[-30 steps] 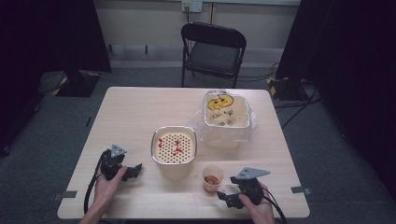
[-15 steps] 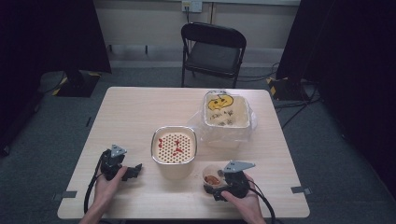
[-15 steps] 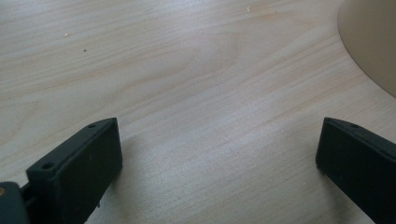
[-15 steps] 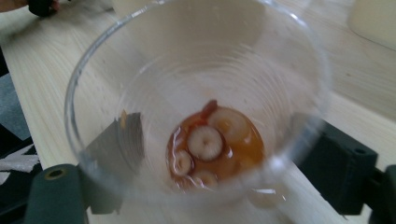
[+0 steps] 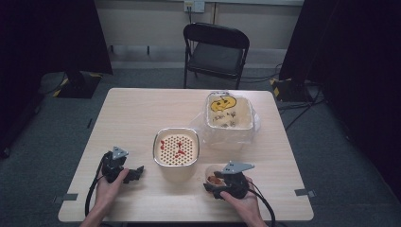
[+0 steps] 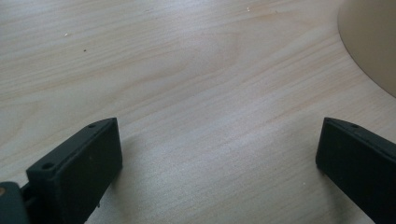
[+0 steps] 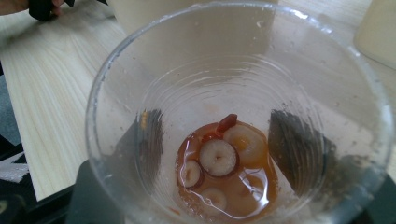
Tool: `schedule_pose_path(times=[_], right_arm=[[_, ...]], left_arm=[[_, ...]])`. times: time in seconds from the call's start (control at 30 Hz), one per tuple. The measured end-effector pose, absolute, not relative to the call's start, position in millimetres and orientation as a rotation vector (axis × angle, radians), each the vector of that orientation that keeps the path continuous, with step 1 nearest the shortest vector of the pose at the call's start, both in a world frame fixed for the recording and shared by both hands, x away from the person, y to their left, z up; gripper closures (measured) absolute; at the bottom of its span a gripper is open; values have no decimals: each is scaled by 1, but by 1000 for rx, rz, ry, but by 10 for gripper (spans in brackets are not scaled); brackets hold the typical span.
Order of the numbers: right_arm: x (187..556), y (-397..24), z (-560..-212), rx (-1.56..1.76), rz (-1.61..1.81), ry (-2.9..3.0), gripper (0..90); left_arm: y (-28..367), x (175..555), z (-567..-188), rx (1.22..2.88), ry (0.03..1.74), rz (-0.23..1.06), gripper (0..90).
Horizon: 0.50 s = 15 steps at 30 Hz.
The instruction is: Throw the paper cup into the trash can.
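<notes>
One clear cup (image 7: 233, 116), one strainer pot (image 5: 176, 150), one tub (image 5: 229, 113). The right gripper (image 5: 226, 185), jaws just closing, squeezes the cup at the table's (image 5: 142, 109) near edge. The left gripper (image 5: 124, 171) sits wide apart, empty.

black grippers (image 5: 124, 169) with blocky screw-holed jaws, grey three-cornered top plates and trailing black cables.

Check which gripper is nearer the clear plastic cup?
Right. The right gripper has its jaws closed around the clear plastic cup; the left gripper sits open across the strainer bowl from it.
</notes>
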State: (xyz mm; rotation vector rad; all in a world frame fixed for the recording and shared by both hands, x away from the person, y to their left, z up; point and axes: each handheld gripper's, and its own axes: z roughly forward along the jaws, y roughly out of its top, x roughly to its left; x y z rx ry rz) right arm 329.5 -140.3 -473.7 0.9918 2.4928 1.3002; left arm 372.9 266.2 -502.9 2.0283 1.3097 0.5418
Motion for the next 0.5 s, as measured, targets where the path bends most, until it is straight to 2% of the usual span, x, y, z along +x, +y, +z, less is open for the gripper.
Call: schedule_pose_path(times=[0.5], right_arm=[[337, -148, -453, 1019, 1364, 2456, 386]], left_arm=[[266, 373, -503, 2028, 1309, 541, 0]])
